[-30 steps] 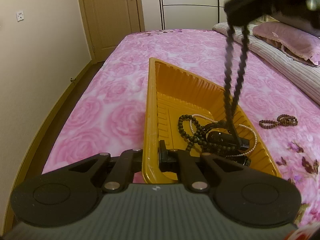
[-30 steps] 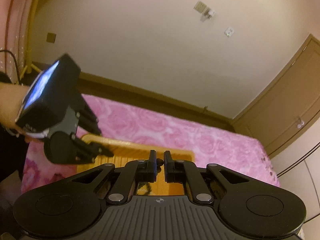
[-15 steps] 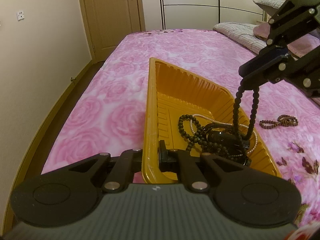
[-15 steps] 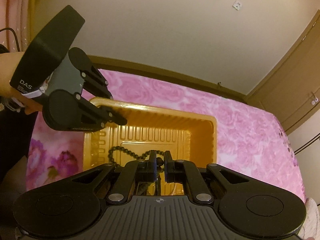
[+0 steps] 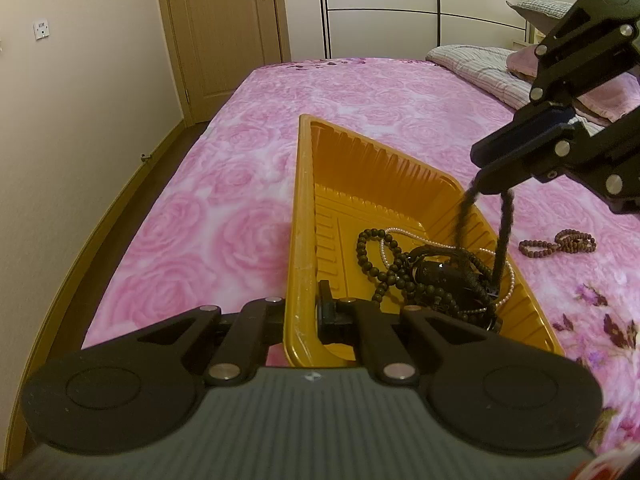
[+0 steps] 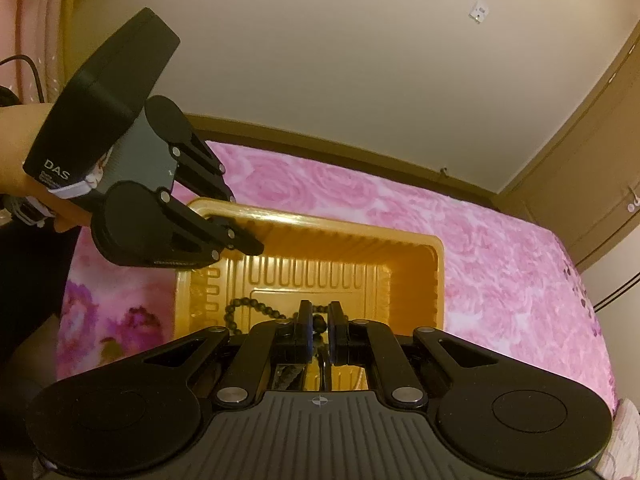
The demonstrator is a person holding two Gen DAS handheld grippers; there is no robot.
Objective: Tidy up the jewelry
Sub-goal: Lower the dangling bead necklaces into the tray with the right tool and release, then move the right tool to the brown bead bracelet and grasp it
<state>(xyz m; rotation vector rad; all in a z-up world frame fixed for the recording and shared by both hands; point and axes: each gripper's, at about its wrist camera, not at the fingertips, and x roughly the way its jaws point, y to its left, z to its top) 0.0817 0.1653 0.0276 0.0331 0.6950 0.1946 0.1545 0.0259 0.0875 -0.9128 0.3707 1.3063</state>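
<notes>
Orange plastic tray (image 5: 304, 216), ribbed walls, set on a bed with a pink rose-print cover (image 5: 208, 216). Left gripper (image 5: 302, 312): jaws closed on the tray's near-left rim, one finger outside the wall, the other inside. Right gripper (image 5: 486, 184): seen from the left wrist view above the tray's right side, jaws closed on a dark beaded strand (image 5: 500, 240) that hangs as a loop from the fingertips, its lower end reaching into the heap in the tray; the right wrist view shows the same strand pinched between the fingers. Tray contents, grouped at the near-right end: dark round-bead necklace (image 5: 366, 256), thin pearl strand (image 5: 386, 248), a black tangled mass, details too dark to tell. The far end of the tray floor is bare. Outside the tray, on the cover to its right and well apart: reddish-brown bead bracelet (image 5: 558, 243), coiled. Surroundings: striped pillow (image 5: 472, 64) at the head of the bed, wooden door (image 5: 228, 28), beige wall with a switch plate (image 5: 41, 29). A person's forearm (image 6: 24, 176) carries the left gripper in the right wrist view.
</notes>
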